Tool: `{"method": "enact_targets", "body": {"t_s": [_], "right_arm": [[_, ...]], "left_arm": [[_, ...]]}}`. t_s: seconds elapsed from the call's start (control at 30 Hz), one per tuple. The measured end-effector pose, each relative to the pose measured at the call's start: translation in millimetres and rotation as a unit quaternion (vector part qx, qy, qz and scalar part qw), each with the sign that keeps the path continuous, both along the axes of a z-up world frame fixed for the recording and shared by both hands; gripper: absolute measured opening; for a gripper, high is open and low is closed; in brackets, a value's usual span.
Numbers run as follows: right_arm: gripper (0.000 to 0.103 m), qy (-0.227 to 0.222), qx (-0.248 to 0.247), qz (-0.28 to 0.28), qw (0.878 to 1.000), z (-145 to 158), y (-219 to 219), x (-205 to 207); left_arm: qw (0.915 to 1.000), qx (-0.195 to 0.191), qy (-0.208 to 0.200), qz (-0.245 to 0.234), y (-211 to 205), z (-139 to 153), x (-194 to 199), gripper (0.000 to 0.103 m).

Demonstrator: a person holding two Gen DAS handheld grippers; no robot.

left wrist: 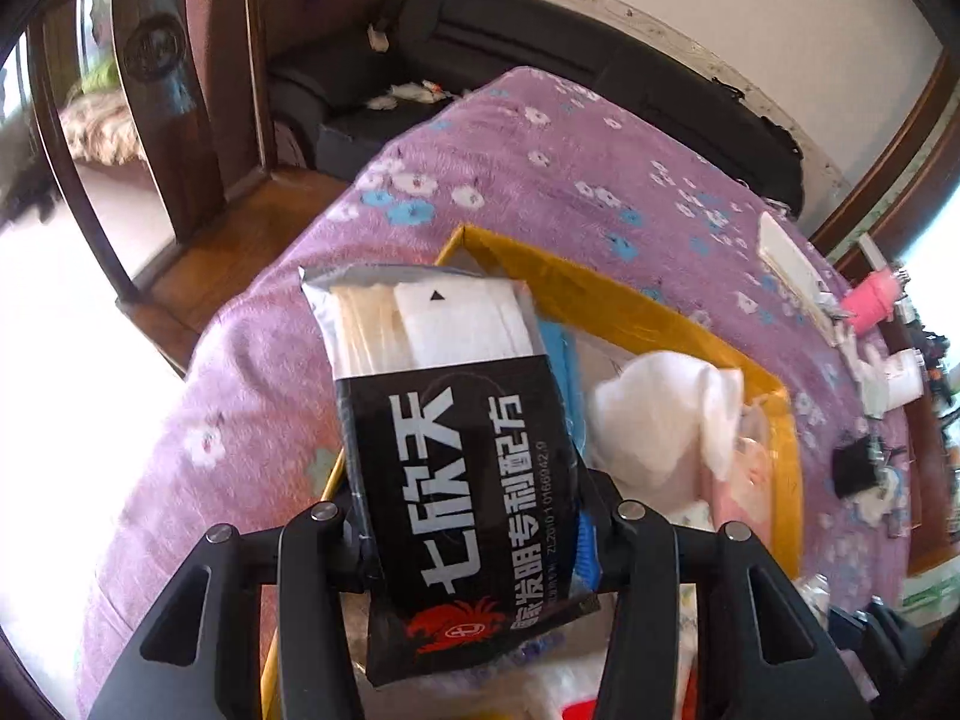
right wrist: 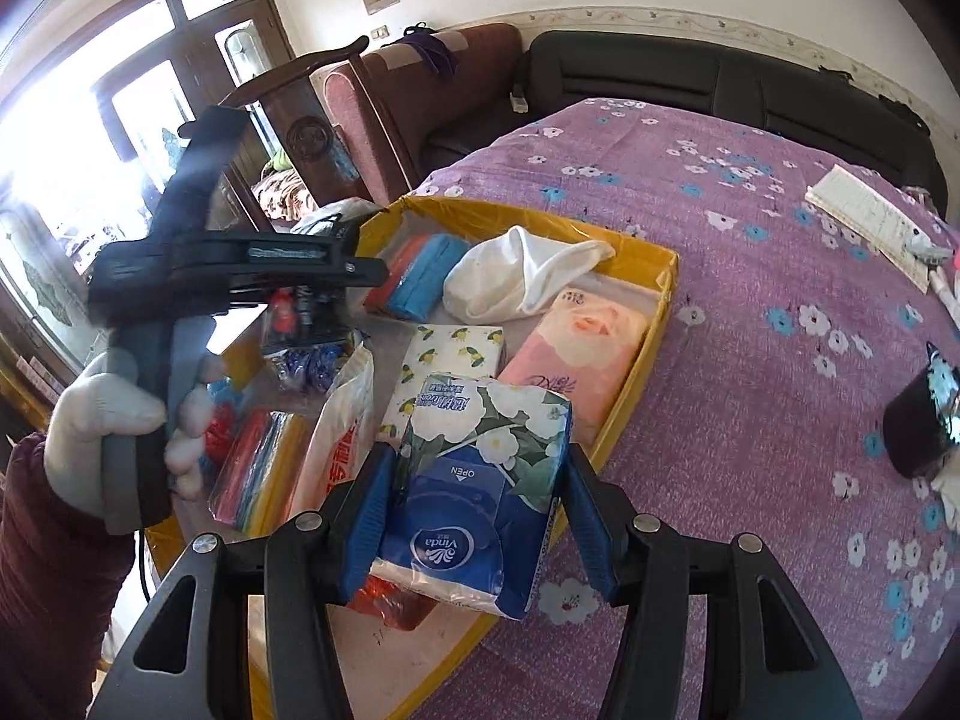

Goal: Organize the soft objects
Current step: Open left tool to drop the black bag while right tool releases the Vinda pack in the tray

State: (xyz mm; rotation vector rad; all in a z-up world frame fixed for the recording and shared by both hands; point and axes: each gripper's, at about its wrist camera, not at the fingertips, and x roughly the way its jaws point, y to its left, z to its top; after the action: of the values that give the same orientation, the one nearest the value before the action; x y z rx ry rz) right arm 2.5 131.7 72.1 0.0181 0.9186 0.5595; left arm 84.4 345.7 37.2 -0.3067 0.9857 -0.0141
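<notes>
My left gripper (left wrist: 480, 546) is shut on a black packet with white Chinese print (left wrist: 462, 468) and holds it above the yellow box (left wrist: 600, 276). My right gripper (right wrist: 480, 516) is shut on a blue Vinda tissue pack (right wrist: 480, 492) over the box's near right edge (right wrist: 654, 324). In the box lie a white sock (right wrist: 522, 282), a pink tissue pack (right wrist: 582, 348), a lemon-print pack (right wrist: 450, 360), a blue and red pack (right wrist: 420, 270) and a rainbow-coloured pack (right wrist: 258, 468). The left gripper body (right wrist: 240, 264), held by a white-gloved hand (right wrist: 108, 420), shows in the right wrist view.
The box sits on a purple flowered cloth (right wrist: 750, 300) over a table. A white flat item (right wrist: 864, 222) and a black object (right wrist: 924, 420) lie at the right. A wooden chair (left wrist: 168, 120) and black sofa (right wrist: 720, 78) stand behind.
</notes>
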Motion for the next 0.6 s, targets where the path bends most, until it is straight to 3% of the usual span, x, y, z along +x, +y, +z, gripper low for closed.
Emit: {"method": "enact_targets", "body": {"t_s": [0.2,0.37,0.6], "right_arm": [[0.060,0.003,0.000,0.008,1.000,-1,10,5],[0.060,-0.005,-0.020,0.002,1.000,-4,17,10],[0.061,-0.027,-0.075,-0.015,0.997,-11,25,20]], "left_arm": [[0.9994,0.027,-0.002,-0.023,-19,-2,4,0.074],[0.9998,0.009,-0.008,-0.014,-16,3,-3,0.075],[0.9972,0.004,-0.075,-0.001,-5,41,-57,0.078]]}}
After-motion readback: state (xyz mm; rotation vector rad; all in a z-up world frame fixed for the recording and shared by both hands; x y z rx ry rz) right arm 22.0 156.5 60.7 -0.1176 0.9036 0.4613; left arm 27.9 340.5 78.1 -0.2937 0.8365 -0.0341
